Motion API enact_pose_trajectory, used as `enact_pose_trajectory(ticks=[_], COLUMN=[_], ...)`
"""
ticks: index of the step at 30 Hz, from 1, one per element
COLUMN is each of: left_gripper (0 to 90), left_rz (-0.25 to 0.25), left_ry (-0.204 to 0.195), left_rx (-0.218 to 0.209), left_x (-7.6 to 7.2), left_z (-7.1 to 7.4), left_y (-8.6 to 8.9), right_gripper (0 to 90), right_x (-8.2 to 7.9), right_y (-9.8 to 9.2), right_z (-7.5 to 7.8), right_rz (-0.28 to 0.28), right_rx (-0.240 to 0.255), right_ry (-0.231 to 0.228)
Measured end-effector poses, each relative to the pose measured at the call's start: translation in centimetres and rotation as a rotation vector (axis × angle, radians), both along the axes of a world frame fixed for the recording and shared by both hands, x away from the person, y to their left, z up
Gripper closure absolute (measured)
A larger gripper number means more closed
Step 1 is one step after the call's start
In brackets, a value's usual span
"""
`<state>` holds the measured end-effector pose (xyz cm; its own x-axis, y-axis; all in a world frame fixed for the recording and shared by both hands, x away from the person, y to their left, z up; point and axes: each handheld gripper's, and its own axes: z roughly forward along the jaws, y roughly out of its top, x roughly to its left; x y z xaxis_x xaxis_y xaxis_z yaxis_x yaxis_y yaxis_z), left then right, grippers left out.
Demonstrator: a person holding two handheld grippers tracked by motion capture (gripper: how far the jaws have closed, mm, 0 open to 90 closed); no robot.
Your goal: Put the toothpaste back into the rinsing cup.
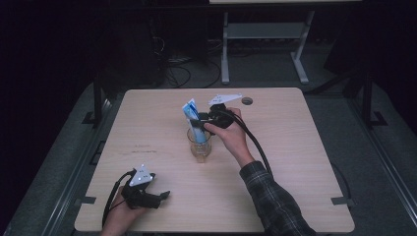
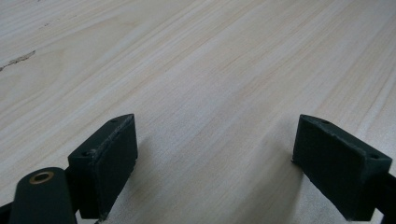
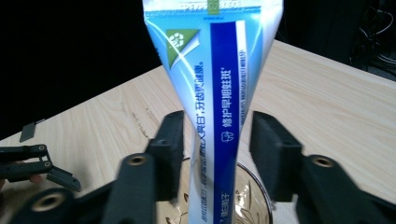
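A blue and white toothpaste tube stands upright in a clear glass cup at the middle of the wooden table. My right gripper reaches in from the right at the tube's lower half. Its jaws stand on either side of the tube, with a narrow gap showing beside the right pad, so it is open. My left gripper lies low over the table's near left corner, open, with bare wood between its pads. It also appears far off in the right gripper view.
A small round grommet sits near the table's far edge. Beyond the table stand the white legs of another desk and cables on the dark floor. Metal rails run along both sides of the table.
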<state>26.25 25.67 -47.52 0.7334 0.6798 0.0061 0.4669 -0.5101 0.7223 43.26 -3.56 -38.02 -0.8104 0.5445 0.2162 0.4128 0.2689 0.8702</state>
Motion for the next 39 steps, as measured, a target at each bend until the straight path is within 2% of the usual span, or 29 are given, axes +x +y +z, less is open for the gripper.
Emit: enact_pose_trajectory(ticks=[5, 11, 21, 39], left_gripper=[13.2, 13.3, 13.3, 13.2], left_rz=[0.002, 0.003, 0.004, 0.005], left_ry=[-0.001, 0.0, 0.0, 0.0], left_rx=[0.0, -0.001, -0.002, -0.003], left_x=[0.0, 0.0, 0.0, 0.0], left_z=[0.0, 0.0, 0.0, 0.0], left_y=[0.0, 0.0, 0.0, 0.0], right_gripper=[43.3, 42.4, 40.7, 40.4], right_x=[-0.1, -0.5, -1.1, -3.1], right_y=[-0.7, -1.6, -4.2, -7.3], right_z=[0.1, 0.5, 1.3, 0.7], right_rz=[0.005, 0.001, -0.019, -0.045], right_rx=[-0.013, -0.026, -0.04, -0.059], right_ry=[0.004, -0.001, -0.012, -0.021])
